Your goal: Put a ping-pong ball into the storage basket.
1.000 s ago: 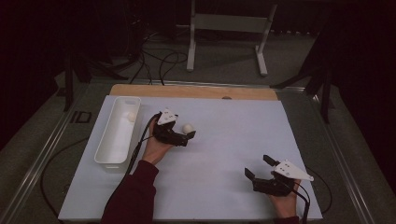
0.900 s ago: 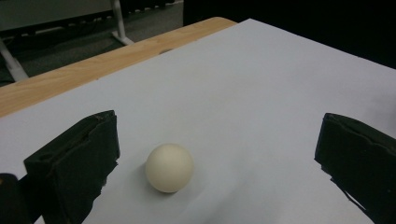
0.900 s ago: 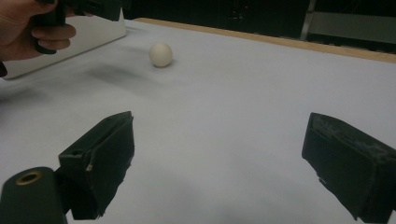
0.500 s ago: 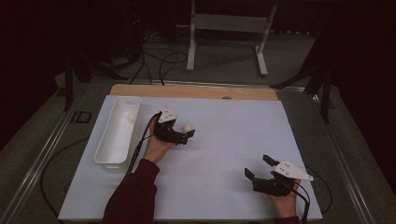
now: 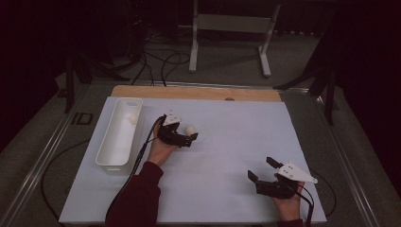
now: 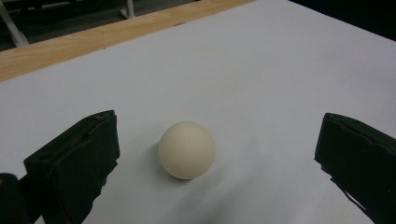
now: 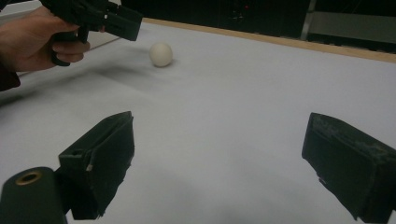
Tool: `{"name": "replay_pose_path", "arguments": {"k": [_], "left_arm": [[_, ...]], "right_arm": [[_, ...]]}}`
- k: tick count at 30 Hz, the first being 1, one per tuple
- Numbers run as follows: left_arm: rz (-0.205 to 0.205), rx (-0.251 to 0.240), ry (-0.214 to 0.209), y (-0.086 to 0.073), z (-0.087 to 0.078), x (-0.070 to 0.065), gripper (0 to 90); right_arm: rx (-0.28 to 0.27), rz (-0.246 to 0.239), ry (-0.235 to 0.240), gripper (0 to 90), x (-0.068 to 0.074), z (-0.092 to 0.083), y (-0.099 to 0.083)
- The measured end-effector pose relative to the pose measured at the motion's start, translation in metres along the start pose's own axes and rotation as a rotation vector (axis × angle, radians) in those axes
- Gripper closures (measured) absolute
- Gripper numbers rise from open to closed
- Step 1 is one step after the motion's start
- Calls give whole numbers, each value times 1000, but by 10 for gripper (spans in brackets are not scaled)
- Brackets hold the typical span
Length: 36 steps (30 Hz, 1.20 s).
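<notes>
- Here, a small cream ball [image 6: 187, 150] rests on the white sheet covering the desk [image 5: 236, 142], toward the far left part, not far from the wooden far edge.
- The ball lies between the two black jaws of the left claw [image 5: 190, 134], which are spread wide; neither jaw touches it, and it sits closer to one jaw than to the other.
- A hand [image 5: 161, 149] in a dark red sleeve holds that claw low over the sheet, pointing toward the right edge of the desk.
- Just beside the hand, along the left edge, stands a long white tray [image 5: 118, 135] with a second cream ball [image 5: 133, 119] at its far end.
- The right claw [image 5: 261, 169] is well apart, near the near right corner, its jaws also wide and holding nothing.
- Likely risk: the ball is round and free to roll, so if the nearer jaw meets it first on closing, it may be nudged away across the smooth sheet.
- A grip off the ball's middle could likewise squeeze it out forward, or drop it on the way to the tray.
</notes>
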<state>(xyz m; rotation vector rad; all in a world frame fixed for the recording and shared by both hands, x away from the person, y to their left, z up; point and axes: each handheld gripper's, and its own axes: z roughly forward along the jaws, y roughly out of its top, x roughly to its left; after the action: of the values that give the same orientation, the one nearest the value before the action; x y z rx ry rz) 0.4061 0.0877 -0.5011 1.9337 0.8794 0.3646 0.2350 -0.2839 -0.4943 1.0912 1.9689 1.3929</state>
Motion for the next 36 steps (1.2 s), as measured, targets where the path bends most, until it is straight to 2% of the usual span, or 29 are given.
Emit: {"name": "replay_pose_path", "arguments": {"k": [20, 29, 34, 36], "left_arm": [[-23, 7, 39, -8, 13, 5, 7], [-25, 24, 51, -12, 18, 8, 7], [-41, 32, 57, -13, 20, 11, 7], [-33, 44, 65, -14, 21, 12, 10]], "right_arm": [[-2, 0, 1, 91, 0, 0, 0], [-1, -2, 2, 91, 0, 0, 0], [0, -2, 3, 91, 0, 0, 0], [-1, -3, 3, 91, 0, 0, 0]]}}
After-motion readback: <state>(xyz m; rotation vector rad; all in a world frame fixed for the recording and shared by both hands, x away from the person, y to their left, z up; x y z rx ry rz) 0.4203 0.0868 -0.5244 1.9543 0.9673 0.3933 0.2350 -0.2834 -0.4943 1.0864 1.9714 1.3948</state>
